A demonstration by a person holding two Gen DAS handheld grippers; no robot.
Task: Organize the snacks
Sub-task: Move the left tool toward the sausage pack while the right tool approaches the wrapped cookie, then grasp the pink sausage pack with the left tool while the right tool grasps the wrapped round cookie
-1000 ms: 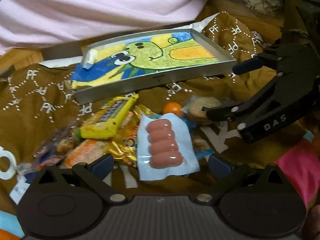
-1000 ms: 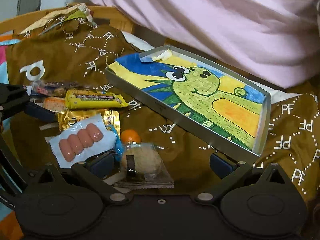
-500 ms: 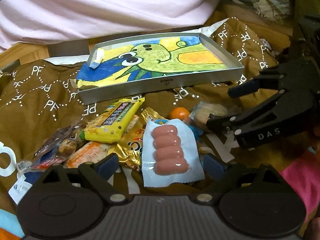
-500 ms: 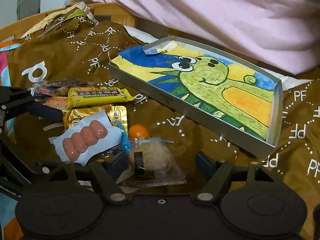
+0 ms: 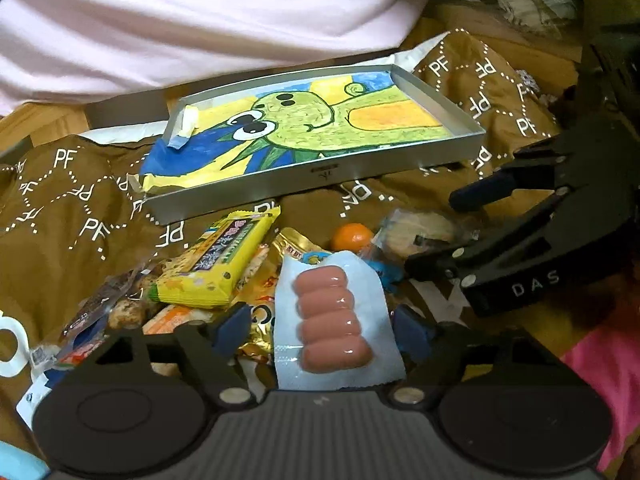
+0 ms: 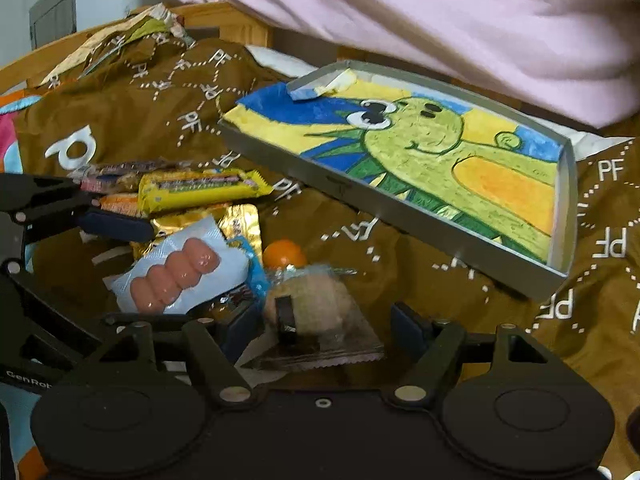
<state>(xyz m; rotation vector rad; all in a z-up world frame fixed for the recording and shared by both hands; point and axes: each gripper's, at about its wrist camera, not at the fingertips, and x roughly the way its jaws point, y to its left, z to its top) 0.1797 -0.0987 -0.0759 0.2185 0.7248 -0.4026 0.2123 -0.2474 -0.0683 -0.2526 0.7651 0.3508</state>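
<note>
Brown printed cloth carries the snack pile below the painted tray (image 5: 320, 168). Sausage pack (image 5: 334, 316), long axis pointing trayward, is bracketed by the released left gripper (image 5: 322, 326); wrapped bun (image 6: 316, 304) by the released right gripper (image 6: 326, 326).

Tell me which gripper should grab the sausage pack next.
Left. The left gripper is open with the sausage pack between its fingers; the right gripper is open around the wrapped bun.

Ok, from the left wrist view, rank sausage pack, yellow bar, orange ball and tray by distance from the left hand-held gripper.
1. sausage pack, between the fingers
2. yellow bar, ahead-left
3. orange ball, ahead, slightly right
4. tray, farthest back
</note>
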